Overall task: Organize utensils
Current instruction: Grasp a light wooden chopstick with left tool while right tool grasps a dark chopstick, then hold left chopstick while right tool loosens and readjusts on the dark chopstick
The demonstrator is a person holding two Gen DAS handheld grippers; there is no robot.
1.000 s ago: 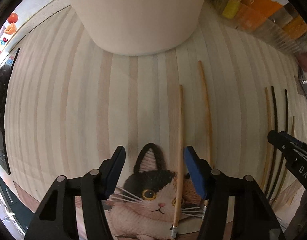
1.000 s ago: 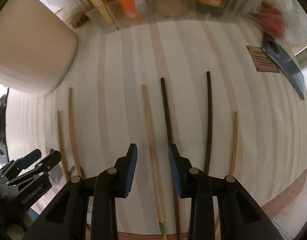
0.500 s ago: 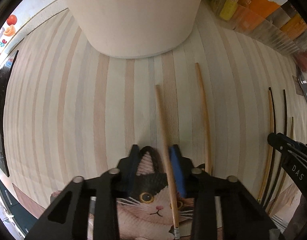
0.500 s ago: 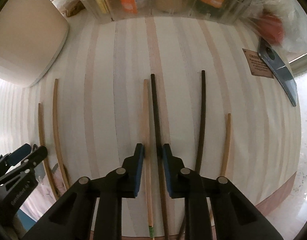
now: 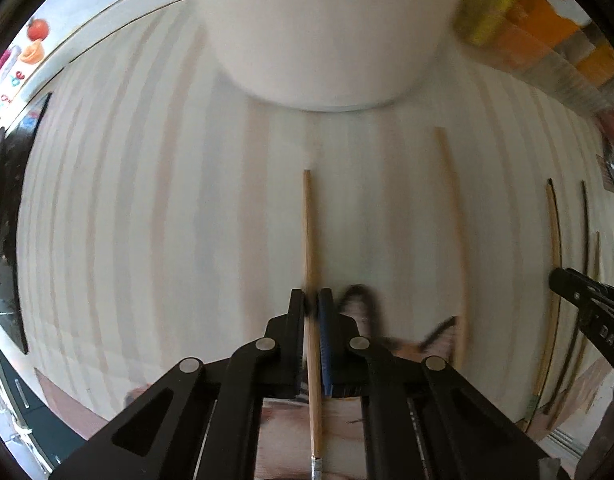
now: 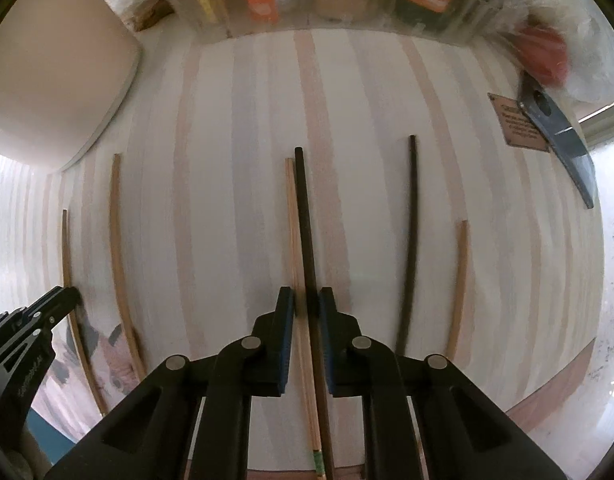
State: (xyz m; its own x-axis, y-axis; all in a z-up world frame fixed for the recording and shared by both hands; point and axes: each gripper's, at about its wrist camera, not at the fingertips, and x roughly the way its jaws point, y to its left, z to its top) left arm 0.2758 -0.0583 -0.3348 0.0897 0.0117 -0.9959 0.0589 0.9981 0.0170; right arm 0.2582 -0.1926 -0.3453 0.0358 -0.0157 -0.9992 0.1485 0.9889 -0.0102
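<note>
My left gripper (image 5: pixel 311 300) points straight down and is shut on a light wooden chopstick (image 5: pixel 309 232), which lies lengthwise on the striped mat (image 5: pixel 167 220). A second wooden chopstick (image 5: pixel 453 232) lies apart to its right. My right gripper (image 6: pixel 306 300) is closing. A pale wooden chopstick (image 6: pixel 293 232) and a black chopstick (image 6: pixel 305 224) sit side by side between its pads, which touch both. To their right lie another black chopstick (image 6: pixel 411 240) and a shorter wooden one (image 6: pixel 459 280). The left gripper (image 6: pixel 67 298) shows at the left edge.
A big white container (image 5: pixel 327 32) stands at the back of the mat. A clear bin (image 6: pixel 327 4) with orange and yellow packets runs along the far edge. A dark blue tool (image 6: pixel 559 132) and a brown tag (image 6: pixel 515 124) lie far right. A cat picture (image 5: pixel 387 344) sits under the near edge.
The left jaws closed onto the wooden chopstick, and it now sits farther left of its neighbour. The right jaws narrowed, bringing the pale and black chopsticks together.
</note>
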